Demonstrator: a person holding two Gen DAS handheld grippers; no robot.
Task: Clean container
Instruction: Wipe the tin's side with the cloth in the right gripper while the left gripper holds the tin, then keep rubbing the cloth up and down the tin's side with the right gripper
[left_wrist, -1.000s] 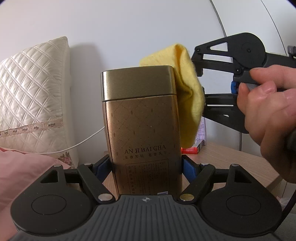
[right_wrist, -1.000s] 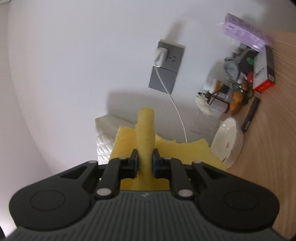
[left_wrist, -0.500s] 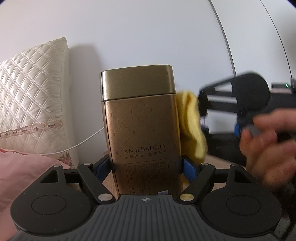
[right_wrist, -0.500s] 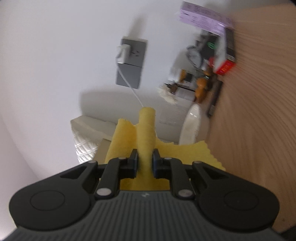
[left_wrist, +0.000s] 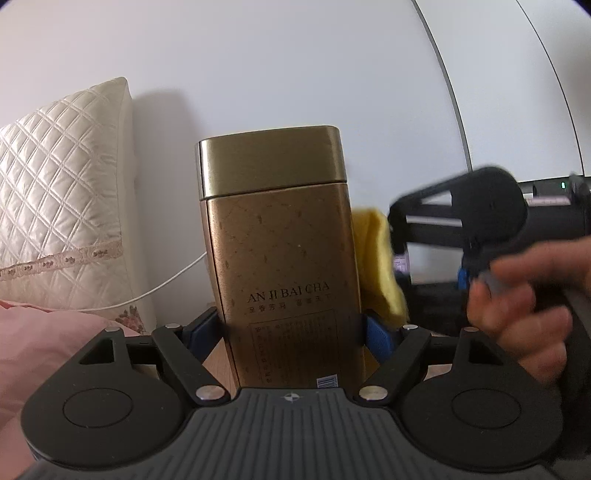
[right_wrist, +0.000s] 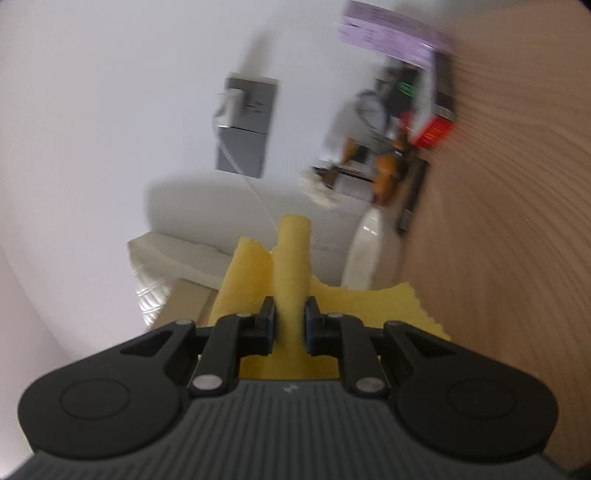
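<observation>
A tall gold tea tin with a lid, printed "AN JI BAI CHA", stands upright between the fingers of my left gripper, which is shut on its lower part. My right gripper is shut on a folded yellow cloth. In the left wrist view the yellow cloth lies against the tin's right side, low down, with the right gripper and the hand holding it just behind. The tin's side shows blurred at lower left in the right wrist view.
A quilted cream pillow and pink bedding lie left of the tin. A white cable runs behind it. A wooden tabletop carries a white dish, boxes and small items by a wall socket.
My right gripper has carried the yellow cloth down the tin's right side, from beside the lid to the lower body. The left gripper and the tin have stayed still.
</observation>
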